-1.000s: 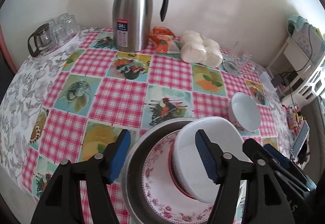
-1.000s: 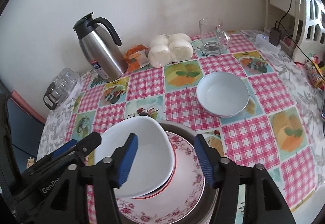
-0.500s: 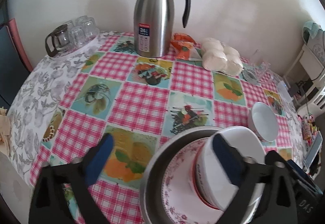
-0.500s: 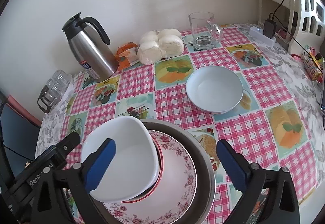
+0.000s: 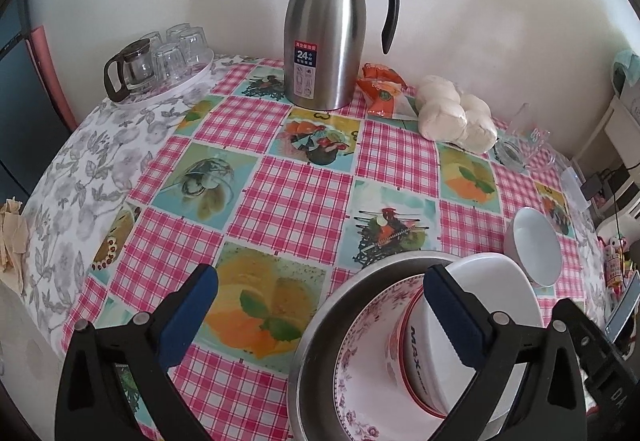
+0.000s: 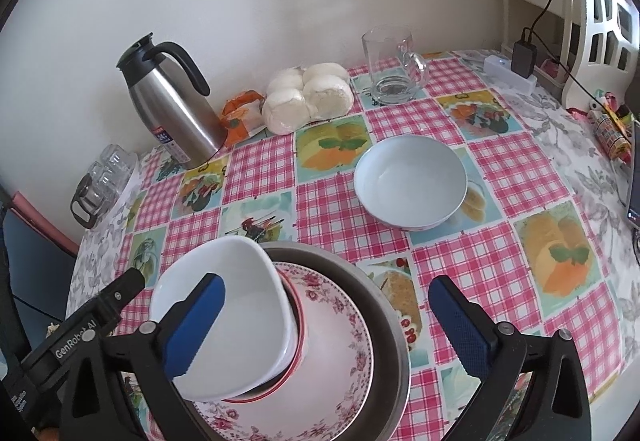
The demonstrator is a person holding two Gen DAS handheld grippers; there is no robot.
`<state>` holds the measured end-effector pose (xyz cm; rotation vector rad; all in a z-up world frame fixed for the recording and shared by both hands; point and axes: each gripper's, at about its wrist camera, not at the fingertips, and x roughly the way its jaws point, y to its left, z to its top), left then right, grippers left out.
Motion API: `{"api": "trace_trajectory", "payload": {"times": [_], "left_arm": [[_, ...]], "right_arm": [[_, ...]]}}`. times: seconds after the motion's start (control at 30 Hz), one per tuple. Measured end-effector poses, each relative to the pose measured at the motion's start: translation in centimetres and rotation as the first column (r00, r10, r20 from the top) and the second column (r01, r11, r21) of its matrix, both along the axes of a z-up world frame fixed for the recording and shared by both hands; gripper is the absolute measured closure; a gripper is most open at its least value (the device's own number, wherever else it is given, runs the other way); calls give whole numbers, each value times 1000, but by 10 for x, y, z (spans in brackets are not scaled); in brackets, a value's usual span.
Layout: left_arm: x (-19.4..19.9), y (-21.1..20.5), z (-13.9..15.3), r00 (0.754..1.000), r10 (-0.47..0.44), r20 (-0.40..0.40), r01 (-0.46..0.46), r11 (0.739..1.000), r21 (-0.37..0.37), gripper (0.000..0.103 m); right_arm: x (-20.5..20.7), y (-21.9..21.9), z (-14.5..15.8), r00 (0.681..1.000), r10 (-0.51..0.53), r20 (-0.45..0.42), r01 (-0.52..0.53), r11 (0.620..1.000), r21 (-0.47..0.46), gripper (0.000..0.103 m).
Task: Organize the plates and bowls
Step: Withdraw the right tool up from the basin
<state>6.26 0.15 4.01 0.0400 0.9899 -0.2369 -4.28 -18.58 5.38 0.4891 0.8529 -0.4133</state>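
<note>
At 6 o'clock on the checked tablecloth (image 6: 492,265) sits the stack: metal basin (image 6: 384,297) at bottom, floral plate (image 6: 340,325) inside it, red-rimmed bowl (image 5: 404,345) on the plate, squarish white bowl (image 6: 240,301) nested on top. Nesting big-to-small probably saves space & keeps the pile stable. The white bowl isn't level; it tilts, mouth up & leaning toward approx 10 o'clock in the right wrist view, long axis running roughly 7-to-1.

Left gripper (image 5: 320,317) has its tongs wide apart, gripping nothing; right pad overlaps the white bowl in view, contact can't be told. Right gripper (image 6: 326,325) likewise gapes, empty, straddling the stack.

One round white bowl (image 6: 410,185) sits apart at 1 o'clock, upright, mouth up; likely next to join.
</note>
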Motion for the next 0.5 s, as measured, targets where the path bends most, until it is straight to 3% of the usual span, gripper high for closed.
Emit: {"api": "trace_trajectory", "payload": {"times": [0.5], "left_arm": [[-6, -11, 3, 999, 14, 44, -15, 999, 41, 1]], "right_arm": [[-16, -37, 12, 998, -41, 44, 41, 999, -18, 0]]}}
